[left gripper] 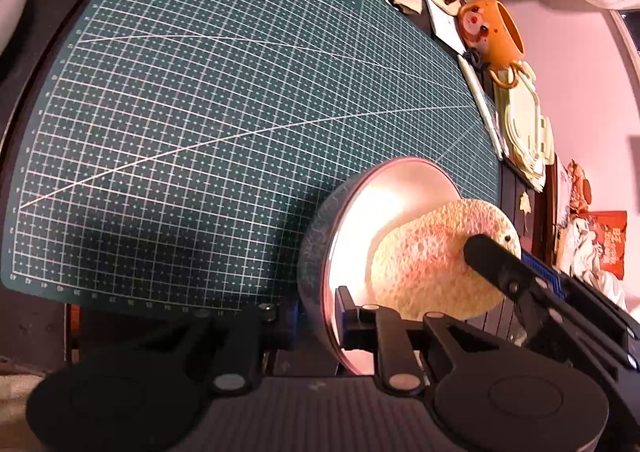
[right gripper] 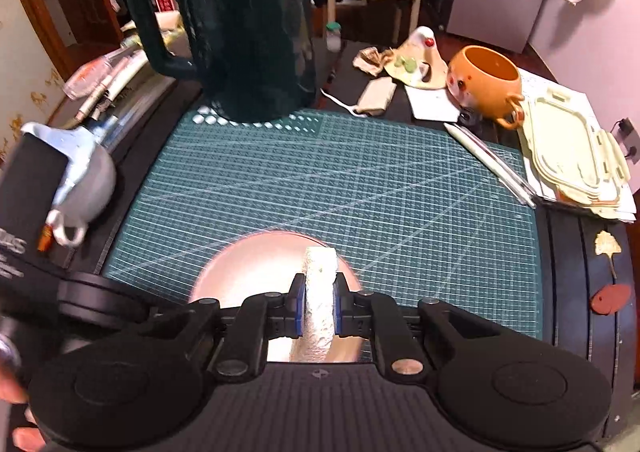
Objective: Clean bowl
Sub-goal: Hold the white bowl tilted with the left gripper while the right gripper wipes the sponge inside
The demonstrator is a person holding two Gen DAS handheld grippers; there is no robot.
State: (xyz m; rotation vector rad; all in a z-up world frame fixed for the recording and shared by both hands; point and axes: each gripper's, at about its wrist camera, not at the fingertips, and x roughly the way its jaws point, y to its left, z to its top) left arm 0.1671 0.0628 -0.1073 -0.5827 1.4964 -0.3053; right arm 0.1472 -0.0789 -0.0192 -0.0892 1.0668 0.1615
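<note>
Both tongs are clamped: the left gripper [left gripper: 320, 316] pinches the rim of the bowl [left gripper: 360, 211], its 2 fingers on either side of the wall, while the right gripper [right gripper: 318, 308] squeezes a sponge [right gripper: 320, 292] edge-on between its pads. That sponge sits inside the bowl, just ahead of the left fingers. Beyond both lies the cutting mat [right gripper: 340, 179].

A shiny metal bowl [left gripper: 384, 211], low and right of centre in the left wrist view, has a smooth, reflective inside. A porous, rough sponge [left gripper: 436, 264] rests in it. Beneath lies a matt, grid-printed cutting mat [left gripper: 200, 123]. At upper right sits a glossy orange ceramic mug [left gripper: 492, 33]. The grippers' black plastic looks matt.
</note>
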